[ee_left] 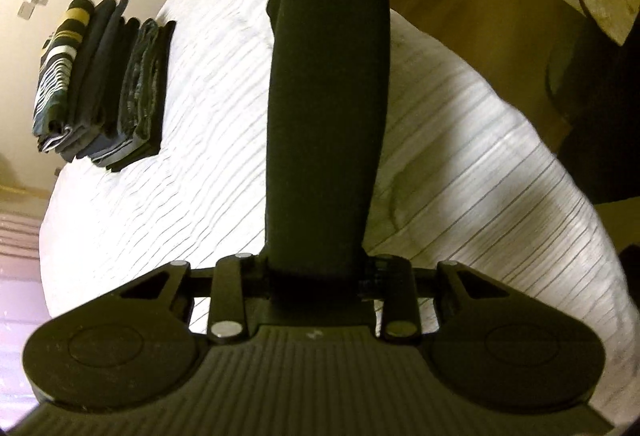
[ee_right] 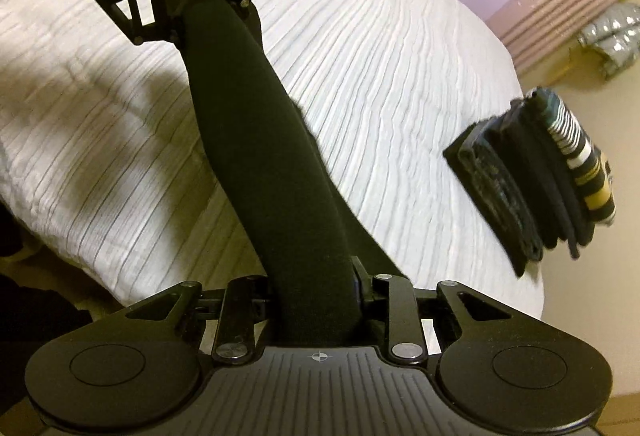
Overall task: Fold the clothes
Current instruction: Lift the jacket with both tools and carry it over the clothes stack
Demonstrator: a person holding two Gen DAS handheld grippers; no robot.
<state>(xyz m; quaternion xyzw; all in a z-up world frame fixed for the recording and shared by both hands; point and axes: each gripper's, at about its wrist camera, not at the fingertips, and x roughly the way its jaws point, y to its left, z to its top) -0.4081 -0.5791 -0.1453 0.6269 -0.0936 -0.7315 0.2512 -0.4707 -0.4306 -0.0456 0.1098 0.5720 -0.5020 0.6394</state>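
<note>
In the left wrist view, the left claw is clamped on one end of a black garment stretched taut above the white ribbed bedspread, with a stack of folded clothes lying near the bed's far edge. In the right wrist view, the right claw grips the garment's other end, the left claw visible at the far end; the fabric looks like a trouser leg or sleeve, though that is hard to tell.

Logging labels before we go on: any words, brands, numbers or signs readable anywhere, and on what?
No readable text.
Right claw body: only a small crosshair mark, no letters.
Left claw body: a faint mark, too blurred to read.
Pile of folded clothes: stripes only, no print visible.
</note>
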